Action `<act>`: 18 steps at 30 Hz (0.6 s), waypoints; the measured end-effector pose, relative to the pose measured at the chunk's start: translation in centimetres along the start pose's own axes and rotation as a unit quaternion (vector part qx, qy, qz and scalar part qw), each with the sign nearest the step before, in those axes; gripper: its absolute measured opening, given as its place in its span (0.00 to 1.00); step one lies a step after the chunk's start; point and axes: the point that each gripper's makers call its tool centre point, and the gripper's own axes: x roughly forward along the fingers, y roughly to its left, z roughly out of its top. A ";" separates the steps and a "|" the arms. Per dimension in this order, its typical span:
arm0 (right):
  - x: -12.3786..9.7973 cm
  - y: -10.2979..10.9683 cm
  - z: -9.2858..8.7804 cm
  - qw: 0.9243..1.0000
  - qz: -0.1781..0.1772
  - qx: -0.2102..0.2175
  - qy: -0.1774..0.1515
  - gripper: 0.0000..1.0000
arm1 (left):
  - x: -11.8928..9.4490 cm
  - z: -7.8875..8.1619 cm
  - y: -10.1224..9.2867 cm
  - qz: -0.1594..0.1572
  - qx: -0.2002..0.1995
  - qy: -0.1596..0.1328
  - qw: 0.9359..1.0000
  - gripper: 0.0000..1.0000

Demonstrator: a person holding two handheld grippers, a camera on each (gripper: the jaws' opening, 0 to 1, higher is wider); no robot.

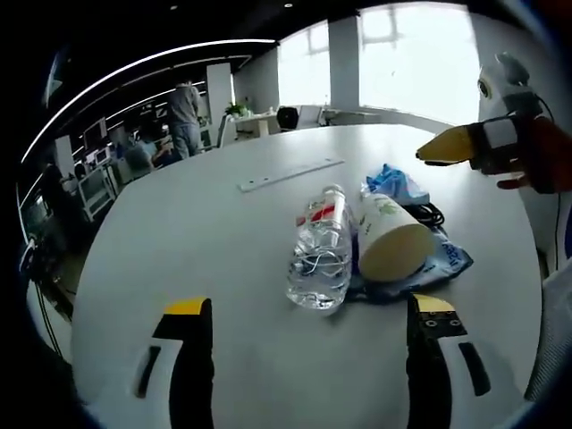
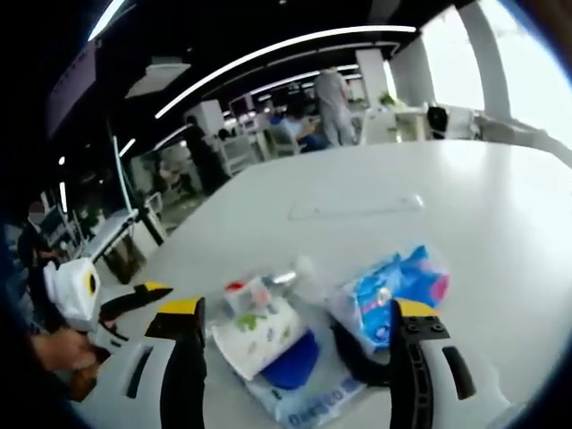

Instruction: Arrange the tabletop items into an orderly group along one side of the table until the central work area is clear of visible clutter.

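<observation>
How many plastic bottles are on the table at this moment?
1. The clear plastic bottle lies on its side on the white table, touching the tipped paper cup beside it. Another could be hidden under the cup and blue packets.

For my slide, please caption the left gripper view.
Open left gripper facing a clear plastic bottle and a paper cup lying on the white table.

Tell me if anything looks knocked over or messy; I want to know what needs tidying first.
Yes. The clear water bottle and the paper cup both lie on their sides mid-table, the cup on blue packets beside a black cable. No liquid spill is visible on the table.
</observation>
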 end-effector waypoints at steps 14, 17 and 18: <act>1.7 0.0 1.1 0.999 0.004 0.032 -0.005 0.79 | 1.7 0.4 -0.2 -0.006 0.010 0.008 1.000 0.84; 1.9 0.0 1.3 1.000 0.002 0.031 -0.003 0.78 | 1.9 0.6 -0.4 -0.010 0.010 0.007 1.000 0.84; 1.9 -0.1 1.5 0.999 0.002 0.031 -0.004 0.78 | 2.0 0.5 -0.4 -0.010 0.009 0.007 1.000 0.83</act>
